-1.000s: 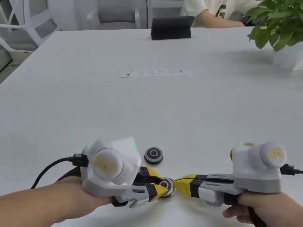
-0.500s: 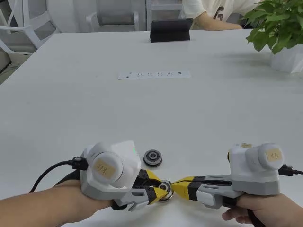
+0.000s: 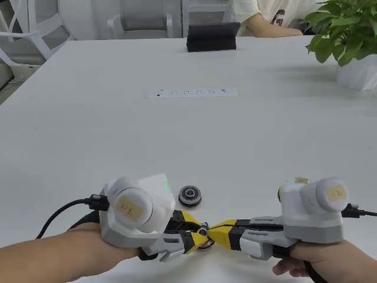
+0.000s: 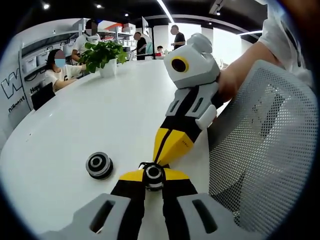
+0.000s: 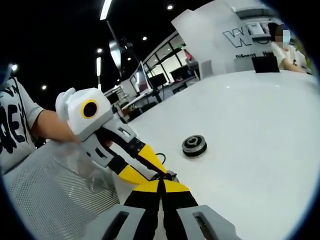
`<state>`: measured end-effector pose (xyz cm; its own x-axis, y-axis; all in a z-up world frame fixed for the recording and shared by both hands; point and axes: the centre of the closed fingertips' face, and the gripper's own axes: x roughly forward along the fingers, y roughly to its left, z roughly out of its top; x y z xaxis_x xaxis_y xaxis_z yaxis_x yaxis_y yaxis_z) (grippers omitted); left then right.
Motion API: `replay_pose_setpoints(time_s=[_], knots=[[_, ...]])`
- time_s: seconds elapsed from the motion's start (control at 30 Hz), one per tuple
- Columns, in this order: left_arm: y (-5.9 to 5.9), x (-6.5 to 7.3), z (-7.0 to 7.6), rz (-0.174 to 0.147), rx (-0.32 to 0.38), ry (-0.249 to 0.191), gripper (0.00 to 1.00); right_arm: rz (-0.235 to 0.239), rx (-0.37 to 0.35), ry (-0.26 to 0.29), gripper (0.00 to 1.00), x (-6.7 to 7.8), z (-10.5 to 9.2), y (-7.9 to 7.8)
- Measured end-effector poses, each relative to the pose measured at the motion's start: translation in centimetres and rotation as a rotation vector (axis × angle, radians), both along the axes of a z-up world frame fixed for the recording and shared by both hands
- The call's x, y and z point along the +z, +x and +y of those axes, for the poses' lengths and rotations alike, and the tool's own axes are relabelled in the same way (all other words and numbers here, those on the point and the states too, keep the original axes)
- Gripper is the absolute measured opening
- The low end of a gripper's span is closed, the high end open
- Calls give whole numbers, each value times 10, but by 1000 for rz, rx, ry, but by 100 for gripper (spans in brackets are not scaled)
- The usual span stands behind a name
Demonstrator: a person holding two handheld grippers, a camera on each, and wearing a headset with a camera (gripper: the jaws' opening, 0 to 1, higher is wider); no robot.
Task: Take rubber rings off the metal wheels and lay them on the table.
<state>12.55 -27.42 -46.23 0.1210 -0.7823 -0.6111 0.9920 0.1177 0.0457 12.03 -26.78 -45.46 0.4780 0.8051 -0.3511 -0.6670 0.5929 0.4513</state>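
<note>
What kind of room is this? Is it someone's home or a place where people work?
Most likely an office meeting room: a long white table with a power strip lying on it, a potted plant at one corner, and another person sitting at the far end.

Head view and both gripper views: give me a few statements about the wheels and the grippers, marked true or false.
1. The left gripper clamps a metal wheel in its jaws. True.
2. A second wheel lies on the table, apart from both grippers. True.
3. The right gripper has its jaws wide open. False: they are closed together, tips at the held wheel.
4. The potted plant stands beside the second wheel. False: it stands at the table's far right.
</note>
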Motion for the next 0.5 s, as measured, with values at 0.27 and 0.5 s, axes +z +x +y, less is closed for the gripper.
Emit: replay_pose_setpoints(time_s=[0.27,0.5], knots=[[0,1,1,0,1,-5,7,-16,28,16,0,5,7,0],[-1,1,1,-1,2,-10,7,6,0,-4,0,-3,-3,-1]])
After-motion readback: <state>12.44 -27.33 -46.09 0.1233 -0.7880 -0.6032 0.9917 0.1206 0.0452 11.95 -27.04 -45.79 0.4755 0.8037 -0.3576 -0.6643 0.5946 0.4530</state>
